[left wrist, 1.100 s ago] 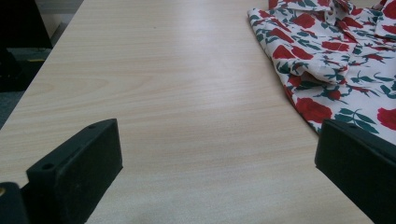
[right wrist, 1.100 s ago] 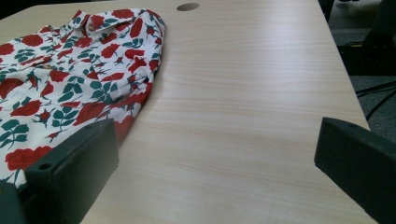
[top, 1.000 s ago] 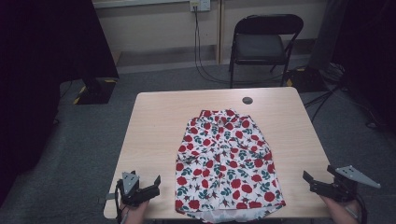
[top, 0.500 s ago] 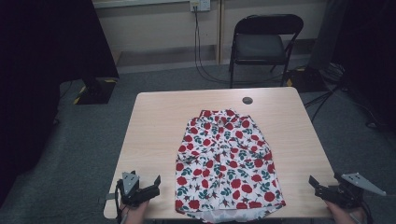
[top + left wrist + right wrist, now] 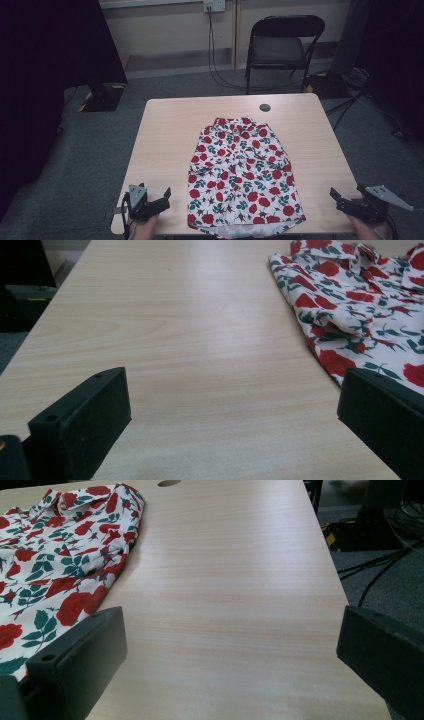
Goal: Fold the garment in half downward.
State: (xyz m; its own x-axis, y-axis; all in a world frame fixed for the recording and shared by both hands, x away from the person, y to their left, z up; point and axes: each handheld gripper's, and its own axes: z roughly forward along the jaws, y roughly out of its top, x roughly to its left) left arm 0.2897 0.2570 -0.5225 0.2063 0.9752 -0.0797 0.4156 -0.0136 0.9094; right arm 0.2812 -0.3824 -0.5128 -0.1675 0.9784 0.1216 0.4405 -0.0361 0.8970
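Note:
A white garment (image 5: 240, 172) printed with red roses and green leaves lies flat along the middle of a light wood table (image 5: 165, 135), collar end away from me. My left gripper (image 5: 162, 200) is open over the near left corner, beside the garment (image 5: 360, 305) and apart from it. In the left gripper view, bare wood lies between the jaws of the left gripper (image 5: 230, 377). My right gripper (image 5: 346, 192) is open at the near right corner. In its own view the right gripper (image 5: 230, 615) spans bare wood, with the garment (image 5: 60, 550) to its left.
A round cable hole (image 5: 265, 107) sits near the table's far edge. A black folding chair (image 5: 282, 47) stands behind the table. Cables (image 5: 350, 102) trail on the floor at right. Bare wood runs down both sides of the garment.
My right gripper has shifted a little toward the table's near right corner. The left gripper and the garment have stayed still.

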